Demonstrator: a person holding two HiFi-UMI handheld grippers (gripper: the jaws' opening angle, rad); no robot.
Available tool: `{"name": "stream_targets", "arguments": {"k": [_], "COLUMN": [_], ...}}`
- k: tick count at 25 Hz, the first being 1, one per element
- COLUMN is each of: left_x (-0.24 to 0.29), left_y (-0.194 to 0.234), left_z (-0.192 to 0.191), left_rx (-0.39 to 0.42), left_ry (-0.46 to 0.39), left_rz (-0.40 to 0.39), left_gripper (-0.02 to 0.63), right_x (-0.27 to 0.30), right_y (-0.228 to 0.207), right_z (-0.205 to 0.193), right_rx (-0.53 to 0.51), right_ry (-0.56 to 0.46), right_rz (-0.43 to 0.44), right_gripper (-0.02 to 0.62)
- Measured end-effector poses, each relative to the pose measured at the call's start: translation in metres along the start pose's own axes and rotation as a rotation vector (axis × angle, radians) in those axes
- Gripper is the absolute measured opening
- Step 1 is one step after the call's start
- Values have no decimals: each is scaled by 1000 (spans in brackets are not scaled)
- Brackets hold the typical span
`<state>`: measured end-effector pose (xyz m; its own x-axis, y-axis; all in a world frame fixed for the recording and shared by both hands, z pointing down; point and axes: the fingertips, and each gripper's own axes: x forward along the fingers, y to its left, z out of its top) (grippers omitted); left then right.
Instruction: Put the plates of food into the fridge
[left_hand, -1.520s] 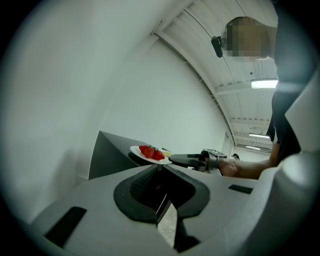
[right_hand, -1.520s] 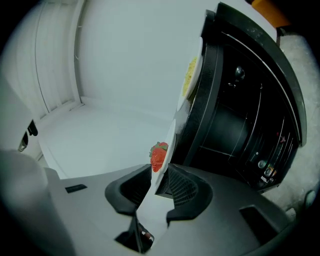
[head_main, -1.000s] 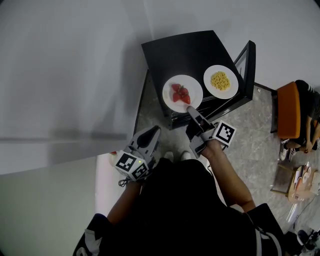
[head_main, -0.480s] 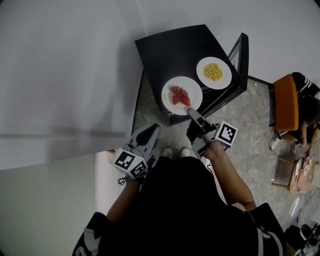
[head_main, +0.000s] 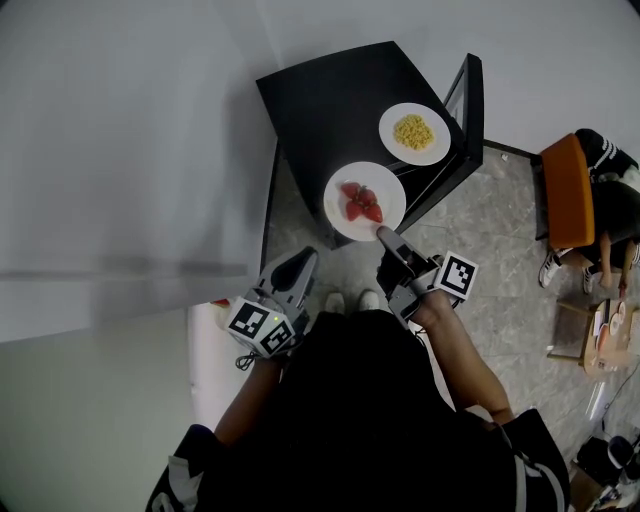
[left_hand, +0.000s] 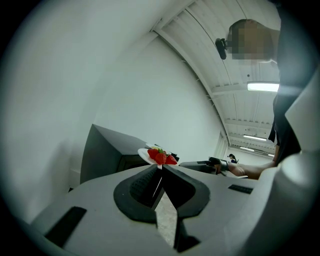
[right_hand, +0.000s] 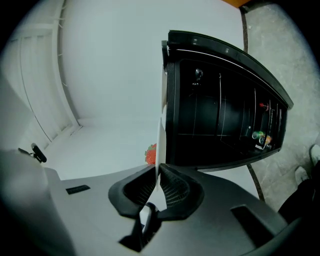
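A white plate of strawberries (head_main: 364, 201) hangs in front of the small black fridge (head_main: 330, 95), level with its top front edge. My right gripper (head_main: 383, 233) is shut on the plate's near rim. In the right gripper view the plate (right_hand: 161, 127) shows edge-on between the jaws of the right gripper (right_hand: 158, 172), with a strawberry (right_hand: 151, 154) on its left. A second white plate with yellow food (head_main: 412, 133) rests on the fridge top. My left gripper (head_main: 305, 258) is shut on nothing, low and left of the fridge. The left gripper (left_hand: 160, 167) points at the strawberry plate (left_hand: 159, 156).
The fridge door (head_main: 468, 105) stands open at the right, and the dark inside (right_hand: 220, 115) shows shelves and small items. An orange chair (head_main: 567, 190) and a seated person (head_main: 610, 215) are far right. White walls lie to the left.
My right gripper has drawn the strawberry plate off the fridge top toward me. The yellow-food plate has stayed on the fridge. The left gripper has hardly moved.
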<state>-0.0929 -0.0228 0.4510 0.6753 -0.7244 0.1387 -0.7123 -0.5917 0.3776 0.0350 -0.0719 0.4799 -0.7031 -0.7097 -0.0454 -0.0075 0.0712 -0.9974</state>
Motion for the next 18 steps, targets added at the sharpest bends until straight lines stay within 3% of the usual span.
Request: {"name": "stream_targets", "arguments": {"k": [11,18], "left_x": [8,4], "left_y": [31,26], "left_z": [-5,-7], "left_rx": [-9,-2], "left_ry": [21,27], "left_rz": [-17,-11], "left_gripper": [26,26], "right_x": [-6,-15], "right_y": [-29,-59], "right_z": [2,-4], "right_rx": [26,36], "right_ry": [-10,6], "right_rz": [-22,-63], "right_gripper": [43,43]}}
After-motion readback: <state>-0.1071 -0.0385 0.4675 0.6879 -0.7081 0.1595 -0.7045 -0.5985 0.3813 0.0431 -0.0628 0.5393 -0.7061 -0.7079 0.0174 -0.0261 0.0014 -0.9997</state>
